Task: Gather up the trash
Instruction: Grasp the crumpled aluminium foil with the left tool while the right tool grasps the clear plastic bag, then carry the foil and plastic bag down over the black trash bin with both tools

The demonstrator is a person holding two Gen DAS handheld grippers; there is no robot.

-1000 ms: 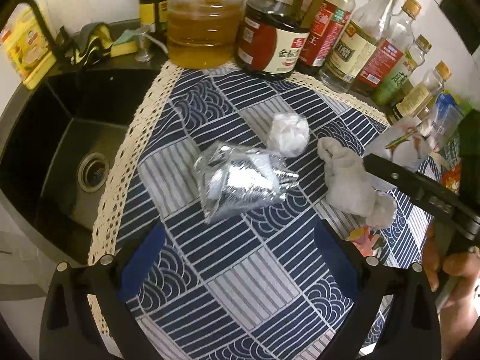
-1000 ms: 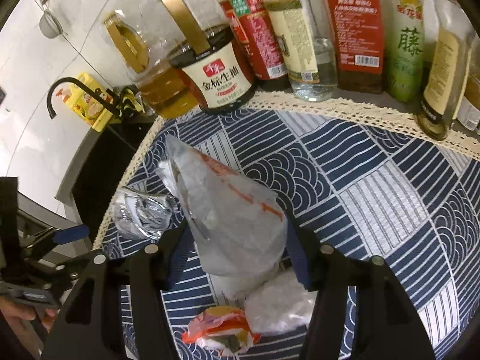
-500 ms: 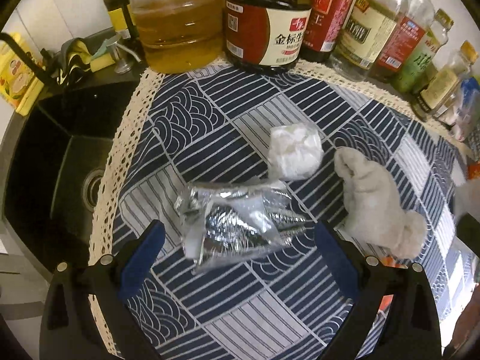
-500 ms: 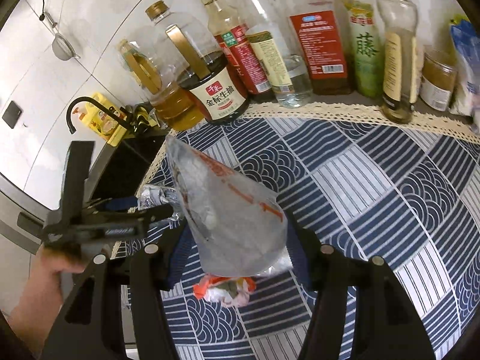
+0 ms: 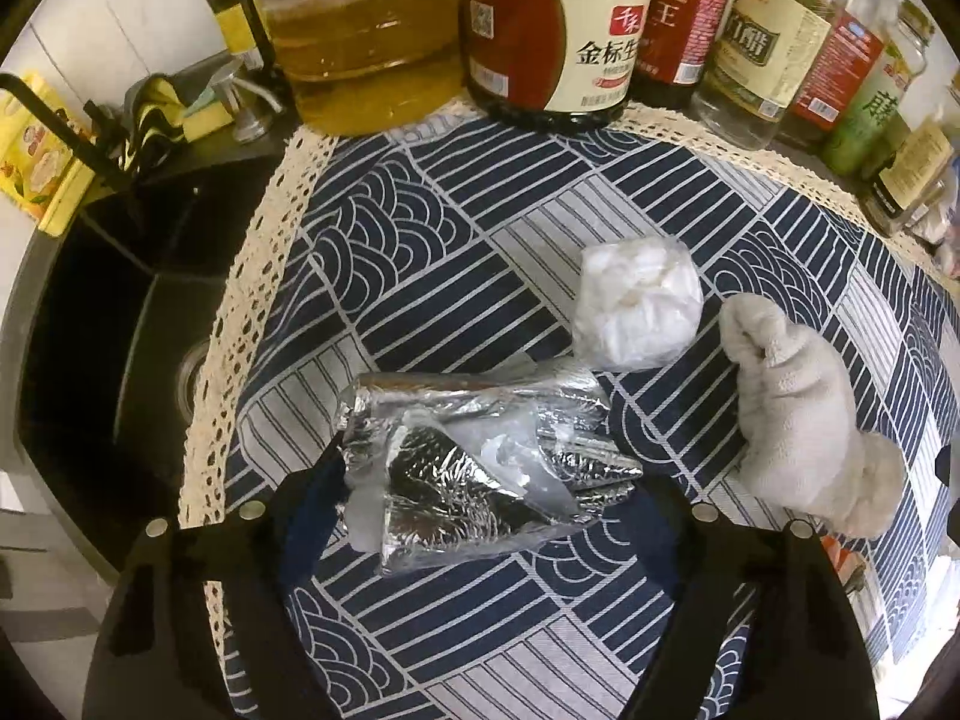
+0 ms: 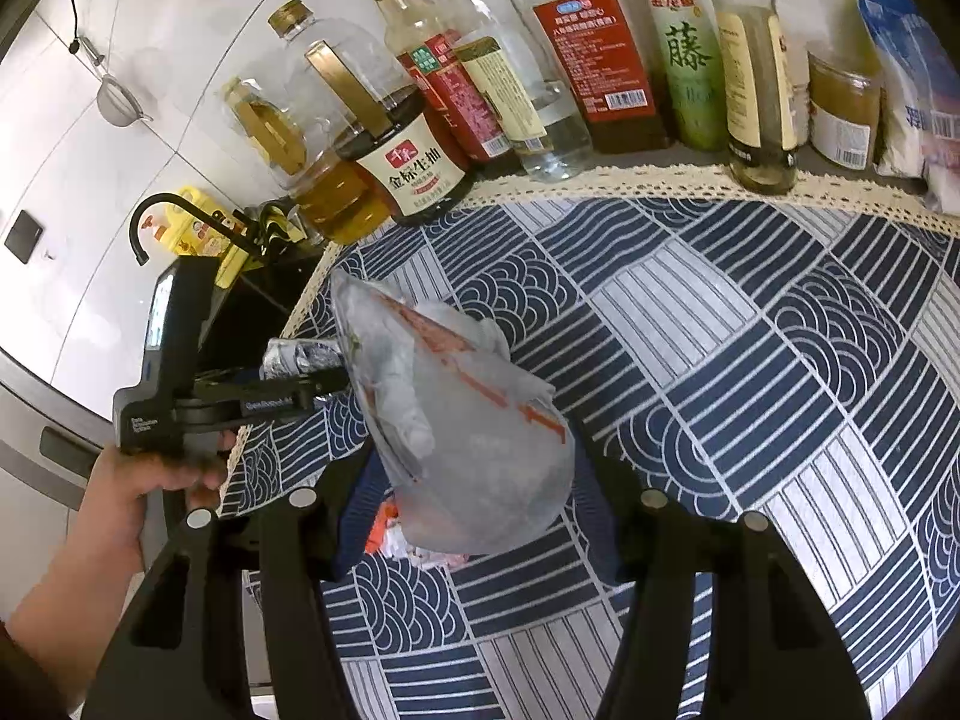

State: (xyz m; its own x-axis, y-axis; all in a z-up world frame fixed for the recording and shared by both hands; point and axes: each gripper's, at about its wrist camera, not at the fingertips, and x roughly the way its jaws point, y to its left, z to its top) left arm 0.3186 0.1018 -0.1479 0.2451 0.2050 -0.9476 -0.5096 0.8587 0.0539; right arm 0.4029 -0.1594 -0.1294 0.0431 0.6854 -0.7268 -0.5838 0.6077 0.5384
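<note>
Fingers of the left gripper (image 5: 480,498) straddle the crumpled silver foil wrapper (image 5: 480,462) and are closing; the near-left finger (image 5: 324,480) looks to be at the wrapper's edge, the other not yet on it, so no grip. Wrapper lies flat on the blue-and-white patterned tablecloth (image 5: 456,252) covering the table, long axis running left-right across the gap, so the fingers close along its length, not across the narrow way. Left hand is clearly the nearer one.

Right gripper (image 6: 468,504) has its fingers clamped on a translucent plastic bag with orange print (image 6: 468,420), held off the cloth, mouth toward the left gripper. Bag contents hard to make out. A red-and-white crumpled scrap (image 6: 390,531) sits under the bag, mostly hidden.

Just beyond the wrapper: a white crumpled paper ball (image 5: 636,312), and beside it a grey fuzzy sock-like cloth (image 5: 798,414). Farther back, the row of sauce and oil bottles (image 5: 558,30), tops cut off. Black sink (image 5: 108,324) beyond the cloth's left edge.
</note>
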